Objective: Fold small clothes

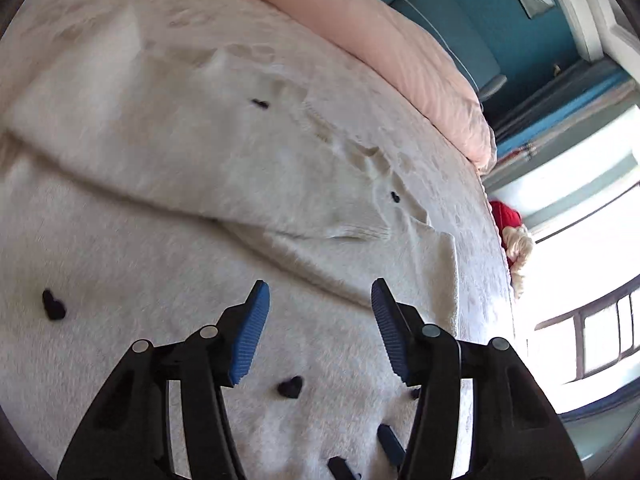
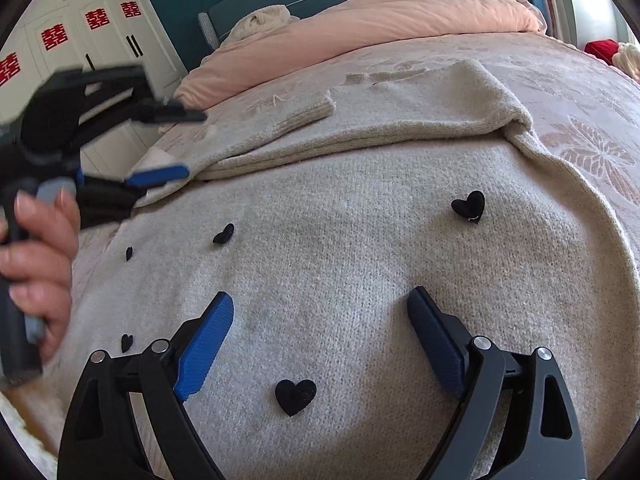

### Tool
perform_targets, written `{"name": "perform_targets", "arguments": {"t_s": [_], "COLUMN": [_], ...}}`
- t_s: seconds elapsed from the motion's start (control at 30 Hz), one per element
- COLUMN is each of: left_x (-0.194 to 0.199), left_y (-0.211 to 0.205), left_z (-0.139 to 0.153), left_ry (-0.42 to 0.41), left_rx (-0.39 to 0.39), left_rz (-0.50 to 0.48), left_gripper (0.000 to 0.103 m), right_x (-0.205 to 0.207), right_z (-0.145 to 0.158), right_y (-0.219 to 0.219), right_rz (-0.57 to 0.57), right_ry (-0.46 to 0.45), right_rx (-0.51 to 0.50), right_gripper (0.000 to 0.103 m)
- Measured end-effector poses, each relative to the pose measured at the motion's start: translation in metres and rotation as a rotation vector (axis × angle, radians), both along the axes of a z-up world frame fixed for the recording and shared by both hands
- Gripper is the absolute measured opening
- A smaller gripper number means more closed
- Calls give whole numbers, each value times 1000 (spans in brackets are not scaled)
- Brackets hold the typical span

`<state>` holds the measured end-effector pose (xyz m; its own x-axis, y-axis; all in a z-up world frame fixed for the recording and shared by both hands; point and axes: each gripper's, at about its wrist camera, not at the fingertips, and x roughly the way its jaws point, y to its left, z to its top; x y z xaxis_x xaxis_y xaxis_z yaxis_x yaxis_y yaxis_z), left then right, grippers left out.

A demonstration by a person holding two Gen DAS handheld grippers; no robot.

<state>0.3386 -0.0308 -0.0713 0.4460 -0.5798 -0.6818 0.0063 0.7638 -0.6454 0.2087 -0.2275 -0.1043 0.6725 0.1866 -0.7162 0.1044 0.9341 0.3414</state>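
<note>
One cream sweater (image 2: 360, 280) lay there, showing five black hearts (image 2: 295, 396) in the right wrist view. Two grippers were visible, plus one pink duvet (image 2: 380, 12) at the far side.

Two wrist cameras, close over one garment

Each looks forward and down along its own blue-padded fingers; both share the cream knitted sweater with black hearts (image 1: 224, 184) (image 2: 360, 272), the right view also catching the left gripper (image 2: 176, 144).

The left tool (image 2: 176, 144) is motion-blurred, and the sweater (image 2: 340, 280) runs past the bottom edge.
</note>
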Motion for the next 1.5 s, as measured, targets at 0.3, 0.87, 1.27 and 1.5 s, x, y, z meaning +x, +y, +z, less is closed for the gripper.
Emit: {"name": "perform_targets", "arguments": {"t_s": [0.3,0.87,1.27,1.5], "left_x": [46,76,59,48], "left_y": [163,142,102,99], "left_z": [-20,5,-63,-63], "left_ry": [100,-2,100,-44], "left_rx": [-125,-188,-61,-21], "left_rz": [398,343,329,259], "left_gripper": [61,8,9,9], "right_x": [150,153,159,113], "right_z": [27,94,-13,38], "right_y": [-28,-87,-116,-111], "right_rz": [-90,-245,-263,-443], "right_ry": [103,-179,131,-20], "right_rx": [231,175,139,12], "right_gripper": [85,6,5,18]}}
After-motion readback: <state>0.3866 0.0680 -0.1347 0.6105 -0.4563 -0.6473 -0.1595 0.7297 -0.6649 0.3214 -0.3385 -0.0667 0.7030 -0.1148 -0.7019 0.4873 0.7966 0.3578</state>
